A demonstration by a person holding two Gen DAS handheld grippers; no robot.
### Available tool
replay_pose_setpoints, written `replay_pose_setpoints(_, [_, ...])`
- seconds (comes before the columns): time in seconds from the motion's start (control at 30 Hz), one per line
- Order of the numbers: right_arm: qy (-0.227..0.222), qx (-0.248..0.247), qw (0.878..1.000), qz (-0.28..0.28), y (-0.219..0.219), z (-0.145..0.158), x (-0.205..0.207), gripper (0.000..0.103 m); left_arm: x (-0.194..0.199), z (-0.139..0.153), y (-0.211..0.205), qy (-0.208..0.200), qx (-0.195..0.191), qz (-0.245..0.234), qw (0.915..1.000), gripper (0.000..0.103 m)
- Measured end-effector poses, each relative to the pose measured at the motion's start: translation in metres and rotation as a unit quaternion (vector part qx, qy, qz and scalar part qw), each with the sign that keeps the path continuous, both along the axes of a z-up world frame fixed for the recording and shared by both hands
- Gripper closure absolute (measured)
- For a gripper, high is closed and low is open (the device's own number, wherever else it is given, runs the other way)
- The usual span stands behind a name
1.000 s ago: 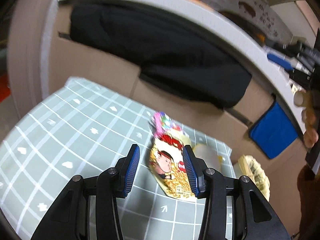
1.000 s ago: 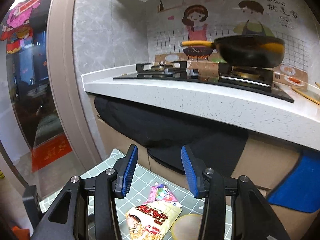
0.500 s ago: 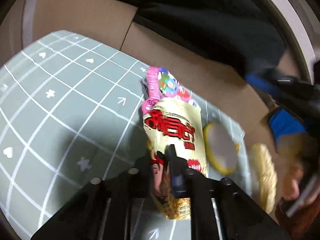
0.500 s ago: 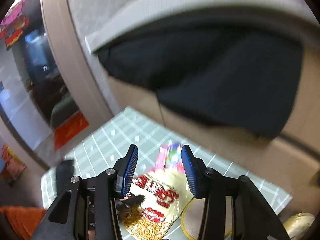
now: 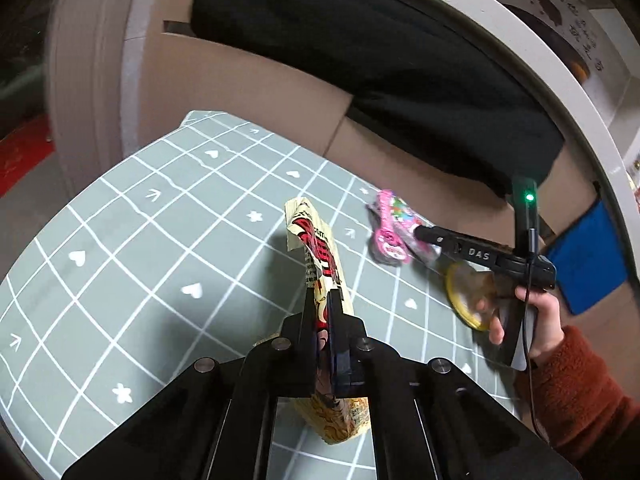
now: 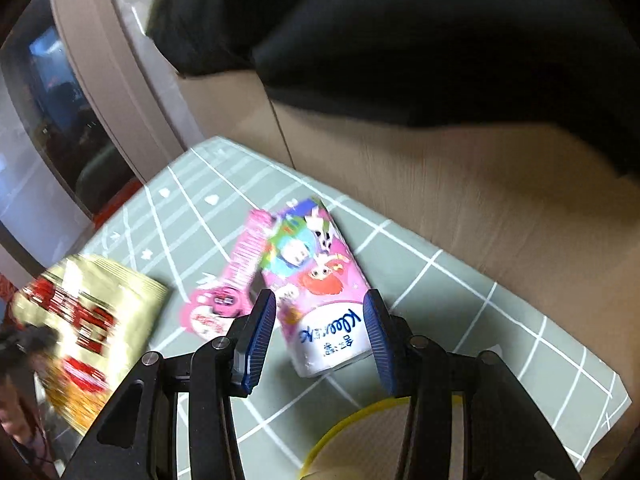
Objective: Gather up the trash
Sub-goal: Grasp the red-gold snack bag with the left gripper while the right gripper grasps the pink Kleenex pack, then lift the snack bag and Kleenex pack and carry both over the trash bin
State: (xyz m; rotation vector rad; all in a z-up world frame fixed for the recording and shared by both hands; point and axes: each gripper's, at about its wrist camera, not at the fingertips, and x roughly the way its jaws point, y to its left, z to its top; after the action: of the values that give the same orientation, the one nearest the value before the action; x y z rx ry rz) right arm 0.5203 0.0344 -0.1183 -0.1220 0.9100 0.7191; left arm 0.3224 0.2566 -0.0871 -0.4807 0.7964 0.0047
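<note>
- The left claw [image 5: 325,322] was clamped on a yellow-and-red snack bag [image 5: 320,256], lifted edge-on above the grey-green grid mat [image 5: 168,240].
- The right claw [image 6: 316,336] stood wide, its blue pads [image 6: 260,340] flanking a pink cartoon-printed tissue pack [image 6: 320,292] lying on the mat.
- A pink wrapper [image 6: 228,292] touched the pack's left side.

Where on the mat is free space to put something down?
The mat is bare on its left part, between the door frame, the cardboard and the snack bag held by the left gripper. It is crowded on the right: tissue pack, pink wrapper, yellow lid and right gripper.
</note>
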Motion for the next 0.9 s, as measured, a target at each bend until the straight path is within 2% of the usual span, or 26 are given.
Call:
replay_pose_setpoints(0.13, [0.005,-0.019,1.000,0.020,0.006,0.001,-0.002,0.055,0.005,-0.011,0.003,0.018,-0.016,-0.001,0.9997,0.099])
replay_pose_setpoints(0.27, [-0.023,-0.067,0.997,0.038,0.014,-0.001,-0.017,0.055,0.009,-0.022,-0.010,0.034,-0.019,-0.016,0.9991,0.099])
replay_pose_setpoints(0.33, [-0.031,-0.082,0.995,0.049,0.015,-0.001,-0.029,0.062,0.007,-0.024,-0.017,0.038,-0.019,-0.024,0.9988,0.099])
replay_pose_setpoints(0.43, [-0.025,-0.071,0.995,0.067,0.010,-0.001,-0.052,0.066,-0.001,-0.024,-0.024,0.038,-0.013,-0.027,0.9988,0.099])
replay_pose_setpoints(0.73, [-0.006,-0.071,0.991,0.109,-0.020,0.003,-0.141,0.069,-0.029,-0.011,-0.033,0.022,-0.007,-0.026,0.9994,0.099])
replay_pose_setpoints(0.87, [-0.011,-0.049,0.993,0.109,-0.031,0.008,-0.155,0.068,-0.036,-0.010,-0.035,0.020,-0.004,-0.028,0.9994,0.099])
replay_pose_setpoints(0.9, [-0.014,-0.044,0.993,0.105,-0.030,0.009,-0.155,0.062,-0.038,-0.008,-0.036,0.019,-0.003,-0.028,0.9994,0.099])
